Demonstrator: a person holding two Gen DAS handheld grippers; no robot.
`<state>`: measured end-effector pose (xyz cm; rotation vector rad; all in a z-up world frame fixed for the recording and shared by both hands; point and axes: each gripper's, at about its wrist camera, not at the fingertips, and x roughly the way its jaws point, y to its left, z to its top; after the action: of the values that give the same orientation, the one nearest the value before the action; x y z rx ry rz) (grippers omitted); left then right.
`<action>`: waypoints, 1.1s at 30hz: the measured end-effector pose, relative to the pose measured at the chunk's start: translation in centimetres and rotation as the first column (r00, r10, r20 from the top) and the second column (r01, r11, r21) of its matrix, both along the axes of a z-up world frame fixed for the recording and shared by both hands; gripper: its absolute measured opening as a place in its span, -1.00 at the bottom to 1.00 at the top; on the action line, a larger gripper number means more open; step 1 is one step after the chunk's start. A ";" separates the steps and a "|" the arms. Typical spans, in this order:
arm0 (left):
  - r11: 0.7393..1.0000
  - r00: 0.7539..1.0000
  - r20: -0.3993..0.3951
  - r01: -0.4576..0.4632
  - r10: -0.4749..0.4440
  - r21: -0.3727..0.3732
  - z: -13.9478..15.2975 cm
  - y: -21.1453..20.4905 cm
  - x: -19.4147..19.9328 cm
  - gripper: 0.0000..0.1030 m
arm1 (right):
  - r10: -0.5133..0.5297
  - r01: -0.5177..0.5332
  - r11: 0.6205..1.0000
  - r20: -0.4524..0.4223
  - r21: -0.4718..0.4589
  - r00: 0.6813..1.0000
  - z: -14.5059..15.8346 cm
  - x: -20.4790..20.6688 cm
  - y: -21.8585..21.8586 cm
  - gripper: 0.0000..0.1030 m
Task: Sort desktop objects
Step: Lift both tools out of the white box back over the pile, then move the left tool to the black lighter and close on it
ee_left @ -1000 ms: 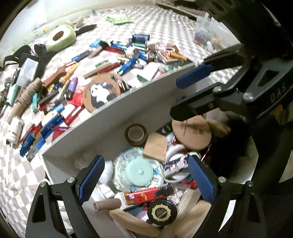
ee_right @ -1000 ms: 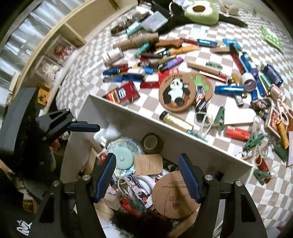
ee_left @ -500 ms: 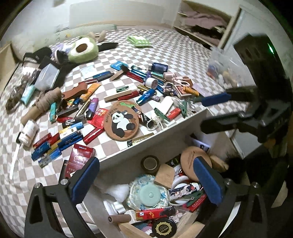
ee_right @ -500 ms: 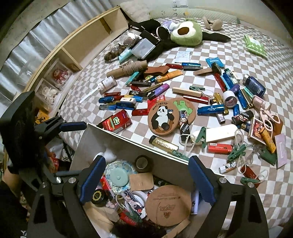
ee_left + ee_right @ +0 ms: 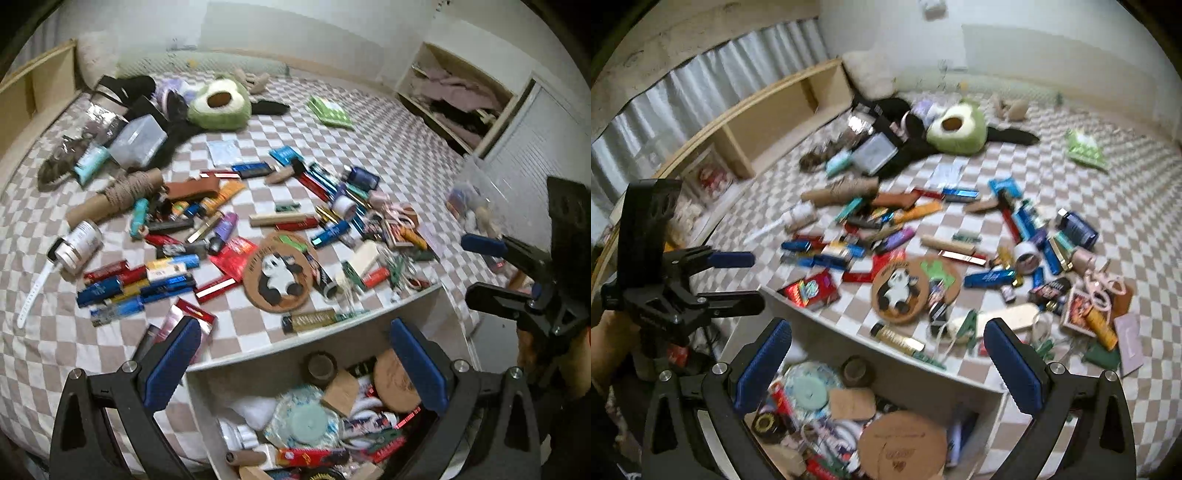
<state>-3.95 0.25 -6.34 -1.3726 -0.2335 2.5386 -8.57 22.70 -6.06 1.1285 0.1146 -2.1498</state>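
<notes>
A white box (image 5: pixel 258 373) at the bed's near edge holds a cork disc (image 5: pixel 393 380), a teal round lid (image 5: pixel 308 421), a tape roll (image 5: pixel 319 365) and several small items. My left gripper (image 5: pixel 293 354) hangs above the box, wide open and holding nothing. My right gripper (image 5: pixel 886 350) hovers over the same box (image 5: pixel 923 373) with its jaws opening and nothing between them. Each gripper shows in the other's view: the right gripper (image 5: pixel 476 269) and the left gripper (image 5: pixel 746 278). A panda coaster (image 5: pixel 277 277) and a gold tube (image 5: pixel 310 319) lie just beyond the box.
Several pens, lighters, tubes and clips litter the checkered bedcover (image 5: pixel 388 147). An avocado plush (image 5: pixel 218 103) and a clear case (image 5: pixel 138 140) lie at the far side. A wooden shelf (image 5: pixel 768 118) runs along the left, and a cupboard (image 5: pixel 461 96) stands far right.
Both grippers opened wider and rose away from the box. Both views tilted up, so more of the bed shows. Nothing left the box with them.
</notes>
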 end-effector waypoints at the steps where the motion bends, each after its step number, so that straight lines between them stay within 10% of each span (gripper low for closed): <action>1: 1.000 1.000 -0.007 -0.005 0.005 -0.006 0.1 -0.1 -0.1 1.00 | -0.003 0.003 1.000 -0.008 0.005 1.000 0.0 -0.1 0.0 1.00; 12: 0.998 0.998 0.017 -0.069 0.068 0.015 -0.4 -2.0 -2.0 1.00 | -0.122 0.125 0.987 -0.034 0.097 0.992 -1.0 -3.7 1.9 1.00; 33: 0.973 0.961 0.153 -0.225 0.231 -0.051 -4.9 -8.9 -3.6 1.00 | -0.238 0.205 0.964 0.204 0.169 0.950 -6.1 -7.5 6.0 1.00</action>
<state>-7.56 -8.68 -11.22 -1.6492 -0.4021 2.6263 -16.05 28.75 -12.14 1.5238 0.0455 -2.2198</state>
